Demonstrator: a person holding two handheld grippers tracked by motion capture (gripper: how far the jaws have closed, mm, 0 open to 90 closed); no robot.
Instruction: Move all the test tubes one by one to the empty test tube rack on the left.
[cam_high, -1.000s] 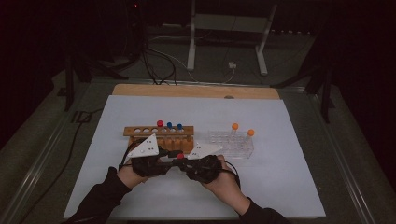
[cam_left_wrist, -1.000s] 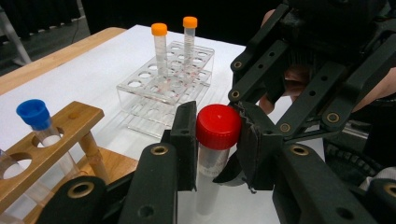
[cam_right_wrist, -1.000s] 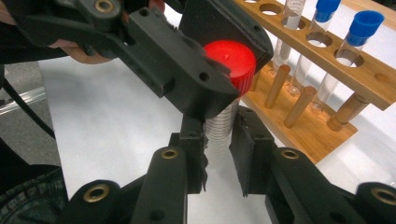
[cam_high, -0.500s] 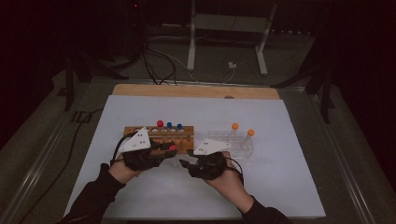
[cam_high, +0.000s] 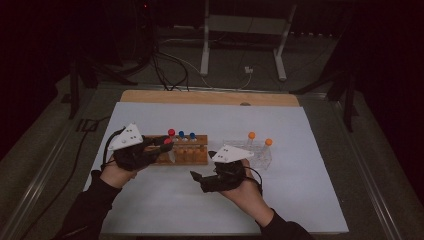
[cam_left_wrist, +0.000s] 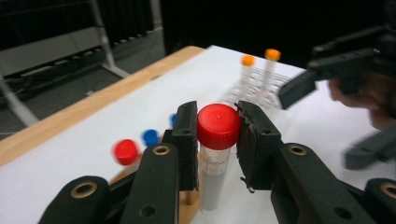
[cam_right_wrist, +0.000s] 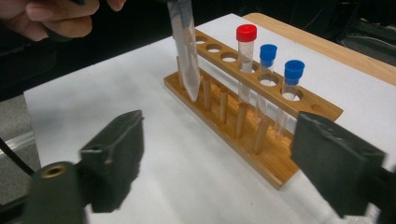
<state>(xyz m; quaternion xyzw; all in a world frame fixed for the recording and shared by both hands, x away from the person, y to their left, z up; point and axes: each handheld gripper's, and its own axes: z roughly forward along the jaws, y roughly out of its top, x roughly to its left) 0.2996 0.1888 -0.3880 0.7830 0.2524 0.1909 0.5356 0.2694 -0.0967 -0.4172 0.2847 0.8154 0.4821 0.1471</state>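
Red-capped and made of clear plastic, the conical test tube (cam_left_wrist: 215, 154) sits pinched by its cap between the jaws of the left gripper (cam_left_wrist: 217, 140), in the middle of the left gripper view. In the high view it hangs at centre left, over the wooden tube rack (cam_high: 192, 152), which holds one red-capped tube (cam_right_wrist: 245, 60) and two blue-capped tubes (cam_right_wrist: 267, 70). The right gripper (cam_right_wrist: 219, 158) has just been opening; its jaws stand spread with nothing between them, low over the white worktop (cam_high: 300, 200).

To seat the tube well, the person should probably keep it upright, line its pointed tip over a free hole, and lower it straight.

The tube's cap is cut off at the top of the right gripper view. The clear rack (cam_high: 255, 155) holding orange-capped tubes at centre right is hard to make out.
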